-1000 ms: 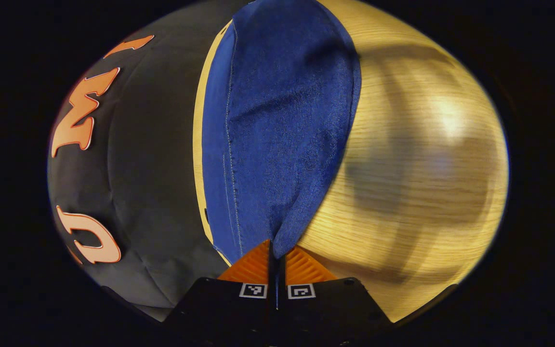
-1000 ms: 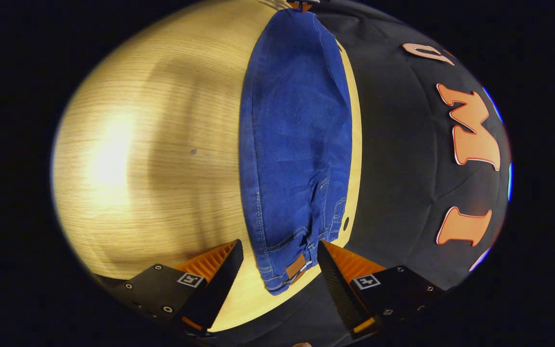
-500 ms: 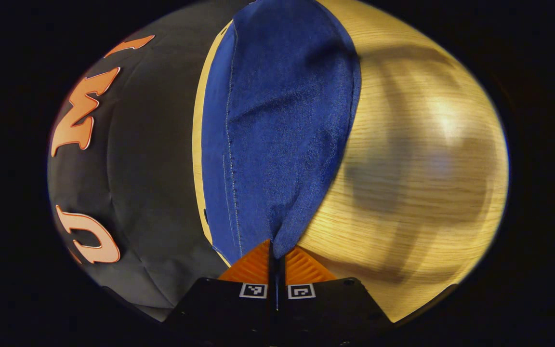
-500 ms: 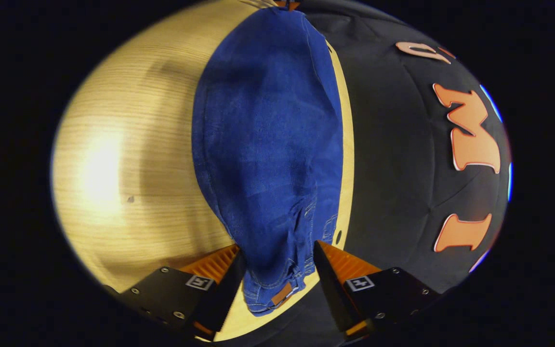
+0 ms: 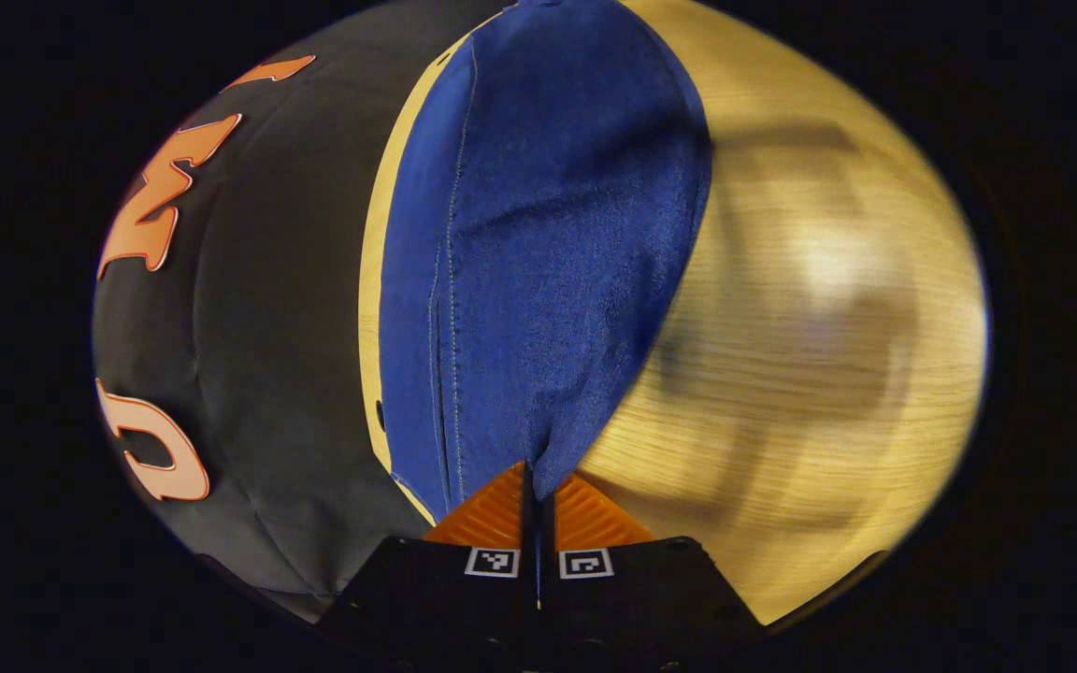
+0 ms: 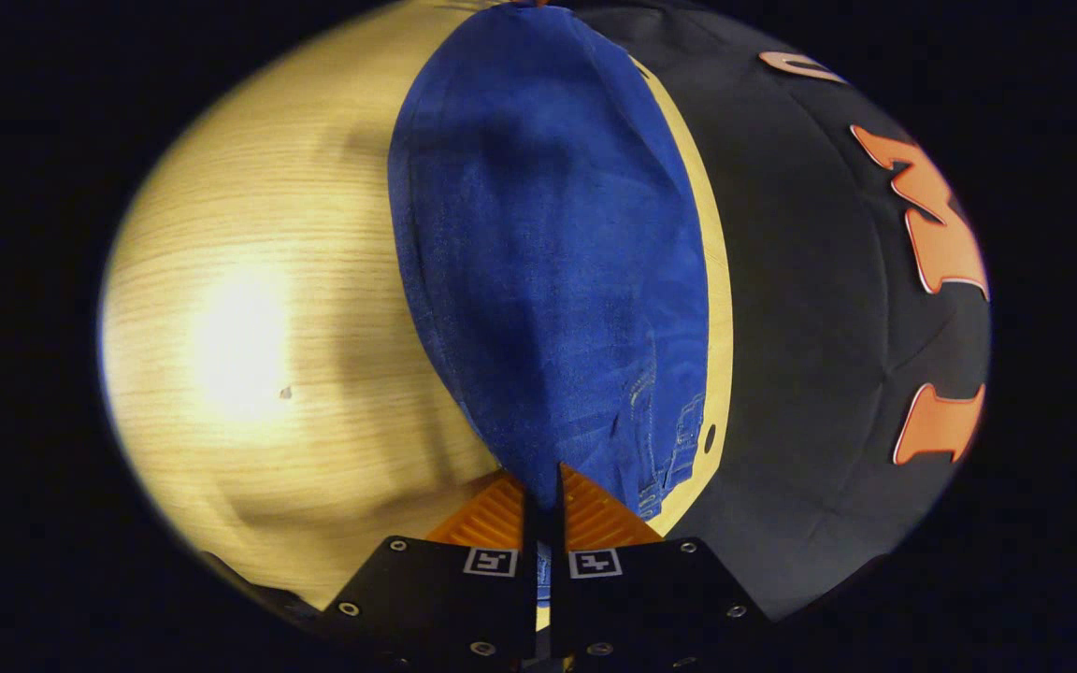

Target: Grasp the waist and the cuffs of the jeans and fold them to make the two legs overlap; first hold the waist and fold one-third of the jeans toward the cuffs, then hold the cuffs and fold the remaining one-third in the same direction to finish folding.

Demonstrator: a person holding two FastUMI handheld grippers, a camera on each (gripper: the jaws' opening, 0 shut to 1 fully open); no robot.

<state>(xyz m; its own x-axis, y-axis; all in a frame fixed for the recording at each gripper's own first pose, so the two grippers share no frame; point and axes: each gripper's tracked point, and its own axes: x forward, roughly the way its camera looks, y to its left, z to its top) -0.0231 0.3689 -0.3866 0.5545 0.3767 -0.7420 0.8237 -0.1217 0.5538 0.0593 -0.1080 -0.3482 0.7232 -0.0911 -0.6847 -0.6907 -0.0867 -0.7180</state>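
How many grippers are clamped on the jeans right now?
2. The left gripper is shut on one end of the jeans; the right gripper is shut on the waist end, near the stitched pocket area.

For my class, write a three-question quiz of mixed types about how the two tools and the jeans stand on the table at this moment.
1. True or false: the left tool is shut on the jeans.
2. Multiple choice: the right tool is A) open above the denim, B) shut on the denim, C) resting on bare wood.
3. Fill in: the jeans lie on a ___ table, near its edge by the booth wall.

Key: 1 true; 2 B; 3 wooden.
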